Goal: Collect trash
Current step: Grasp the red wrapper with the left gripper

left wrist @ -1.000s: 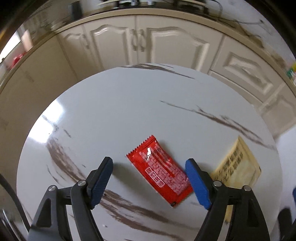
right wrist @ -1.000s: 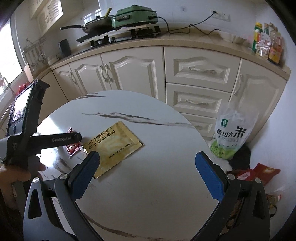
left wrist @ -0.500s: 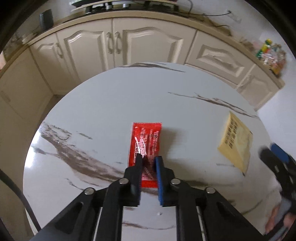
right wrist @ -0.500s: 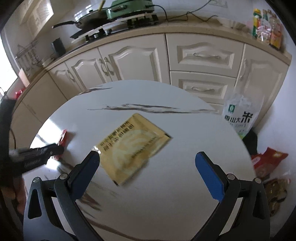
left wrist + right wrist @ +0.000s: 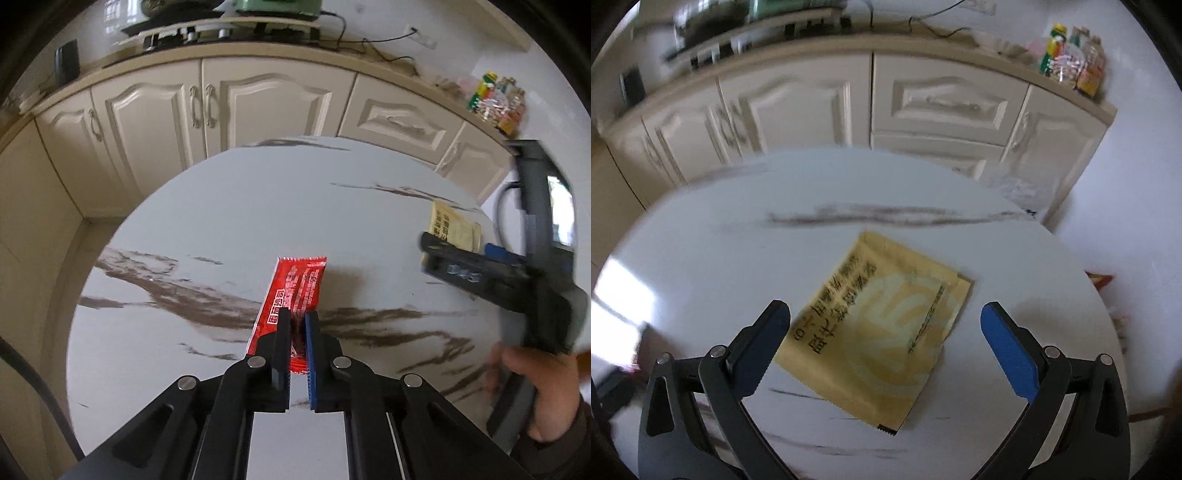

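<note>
My left gripper [image 5: 297, 321] is shut on the near end of a red snack wrapper [image 5: 295, 286], which hangs just above the round white marble table [image 5: 229, 229]. A yellow packet [image 5: 879, 325] lies flat on the table; it also shows in the left wrist view [image 5: 452, 227] at the right. My right gripper [image 5: 886, 328] is open and empty, its jaws spread either side of the packet's near part, hovering over it. The right gripper also shows in the left wrist view [image 5: 465, 264], held by a hand.
Cream kitchen cabinets [image 5: 229, 107] stand behind the table under a counter with a stove [image 5: 221, 33]. Jars and bottles [image 5: 1071, 66] stand at the counter's right end. A red bag [image 5: 1100, 278] lies on the floor beyond the table's right edge.
My left gripper closed on the red wrapper and lifted it slightly. My right gripper moved left and forward over the yellow packet, still open.
</note>
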A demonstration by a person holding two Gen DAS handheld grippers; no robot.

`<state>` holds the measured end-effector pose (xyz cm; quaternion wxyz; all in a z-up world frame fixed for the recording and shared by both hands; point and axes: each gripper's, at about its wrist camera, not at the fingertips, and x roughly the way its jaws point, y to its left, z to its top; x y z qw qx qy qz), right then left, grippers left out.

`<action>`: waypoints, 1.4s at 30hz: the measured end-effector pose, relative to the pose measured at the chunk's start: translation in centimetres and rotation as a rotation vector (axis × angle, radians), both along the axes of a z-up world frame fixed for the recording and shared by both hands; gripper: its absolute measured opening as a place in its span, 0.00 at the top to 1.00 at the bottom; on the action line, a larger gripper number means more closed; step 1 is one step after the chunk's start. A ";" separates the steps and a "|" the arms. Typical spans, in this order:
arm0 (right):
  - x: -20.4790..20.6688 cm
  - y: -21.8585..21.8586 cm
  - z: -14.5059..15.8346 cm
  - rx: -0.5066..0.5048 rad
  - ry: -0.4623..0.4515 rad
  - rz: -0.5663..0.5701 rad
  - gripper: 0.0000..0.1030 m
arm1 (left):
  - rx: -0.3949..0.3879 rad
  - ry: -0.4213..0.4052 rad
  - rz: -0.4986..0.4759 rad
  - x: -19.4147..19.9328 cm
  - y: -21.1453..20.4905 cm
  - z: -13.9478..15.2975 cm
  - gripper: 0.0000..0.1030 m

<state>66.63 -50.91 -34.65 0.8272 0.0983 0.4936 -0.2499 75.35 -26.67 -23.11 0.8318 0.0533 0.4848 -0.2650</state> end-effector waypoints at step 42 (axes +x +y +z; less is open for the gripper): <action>-5.8 3.3 1.5 0.177 -0.130 0.438 0.79 | 0.100 -0.127 -0.118 -4.8 1.2 -0.3 0.57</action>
